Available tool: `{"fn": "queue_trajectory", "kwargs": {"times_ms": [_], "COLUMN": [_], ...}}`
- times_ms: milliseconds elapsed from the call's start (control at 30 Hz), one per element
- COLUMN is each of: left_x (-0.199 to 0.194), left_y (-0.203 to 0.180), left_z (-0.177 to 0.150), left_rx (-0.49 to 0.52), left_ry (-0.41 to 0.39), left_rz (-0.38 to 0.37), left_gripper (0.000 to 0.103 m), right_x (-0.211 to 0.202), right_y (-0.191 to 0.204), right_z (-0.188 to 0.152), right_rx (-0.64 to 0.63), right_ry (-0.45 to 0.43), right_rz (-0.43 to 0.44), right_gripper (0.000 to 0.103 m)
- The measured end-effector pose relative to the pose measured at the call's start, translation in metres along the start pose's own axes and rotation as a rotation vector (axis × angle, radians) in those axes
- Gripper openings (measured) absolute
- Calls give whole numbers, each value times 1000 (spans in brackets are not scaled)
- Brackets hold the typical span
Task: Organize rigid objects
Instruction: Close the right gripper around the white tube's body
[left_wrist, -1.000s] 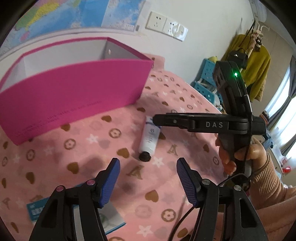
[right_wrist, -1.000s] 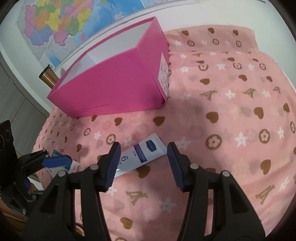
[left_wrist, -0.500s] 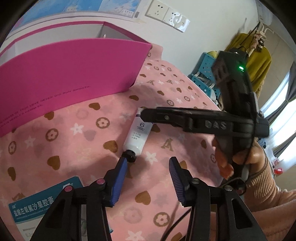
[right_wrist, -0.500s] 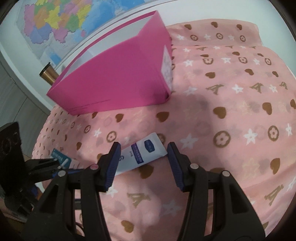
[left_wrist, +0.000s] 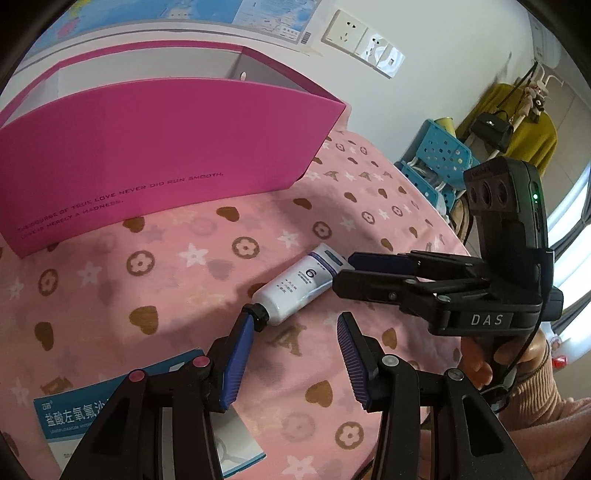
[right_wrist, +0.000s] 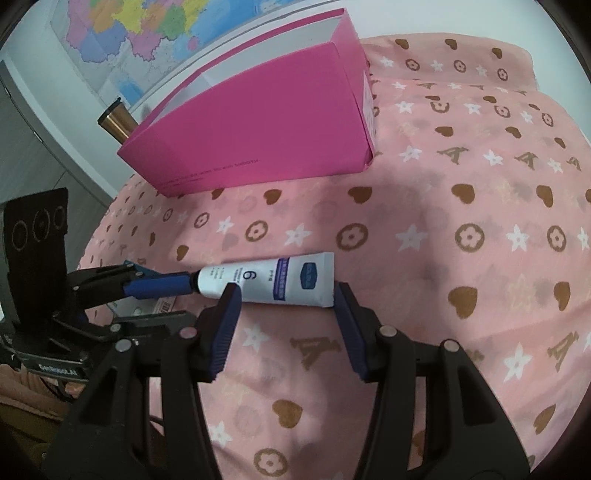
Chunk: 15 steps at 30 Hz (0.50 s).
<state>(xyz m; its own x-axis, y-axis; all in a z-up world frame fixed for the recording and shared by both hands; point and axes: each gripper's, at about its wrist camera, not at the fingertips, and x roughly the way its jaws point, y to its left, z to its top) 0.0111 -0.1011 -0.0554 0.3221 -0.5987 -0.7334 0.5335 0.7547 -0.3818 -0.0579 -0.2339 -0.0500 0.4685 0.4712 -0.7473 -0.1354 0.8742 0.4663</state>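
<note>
A white tube with a black cap and a "6" on it (left_wrist: 301, 284) lies on the pink patterned cloth; it also shows in the right wrist view (right_wrist: 273, 280). My right gripper (right_wrist: 286, 295) is open, its jaws straddling the tube's body, and shows in the left wrist view (left_wrist: 354, 273) at the tube's flat end. My left gripper (left_wrist: 295, 332) is open just short of the tube's cap, and shows in the right wrist view (right_wrist: 159, 288). An open pink box (left_wrist: 155, 166) stands behind the tube, also in the right wrist view (right_wrist: 258, 125).
A blue and white medicine carton (left_wrist: 74, 417) lies under my left gripper. The pink cloth (right_wrist: 461, 206) covers the table. A brass cylinder (right_wrist: 114, 122) stands behind the box. Blue baskets (left_wrist: 439, 155) and a yellow garment (left_wrist: 524, 133) are beyond the table's edge.
Both grippers have moved in on the tube. The right gripper's jaws now stand on either side of the tube; the left gripper's tip has come up to the cap.
</note>
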Motion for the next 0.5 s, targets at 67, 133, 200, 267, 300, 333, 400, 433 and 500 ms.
{"fn": "queue_trajectory", "kwargs": {"times_ms": [67,133,200,267,300,333,400,433,500], "left_x": [-1,-1,-2,-1,-1,-1,0,0,1], "left_y": [1,1,1,0,-1,-2,-2,-2,-2], "left_z": [-1,-1,0,0,0,0,0,1,1], "left_rx": [-3,-3,-2,4,7,9,7,5,6], "left_ry": [0,-2,-5,-6,-5,-5,-5,-4,-2], "left_rz": [4,7,3,4,4,8,11,11,15], "left_gripper": [47,47,47,47,47,47,47,47,47], "right_x": [0,-1,0,2,2,2,3,3,2], "right_y": [0,-1,-3,-4,-4,-2,0,1,1], "right_z": [0,0,1,2,2,3,2,2,2], "right_rx": [5,9,15,19,16,11,2,0,8], "right_ry": [0,-3,-9,-9,-10,-8,-9,-9,-11], "right_rz": [4,1,-2,1,1,2,-10,-13,-13], "right_gripper": [54,54,54,54,54,55,55,55,55]}}
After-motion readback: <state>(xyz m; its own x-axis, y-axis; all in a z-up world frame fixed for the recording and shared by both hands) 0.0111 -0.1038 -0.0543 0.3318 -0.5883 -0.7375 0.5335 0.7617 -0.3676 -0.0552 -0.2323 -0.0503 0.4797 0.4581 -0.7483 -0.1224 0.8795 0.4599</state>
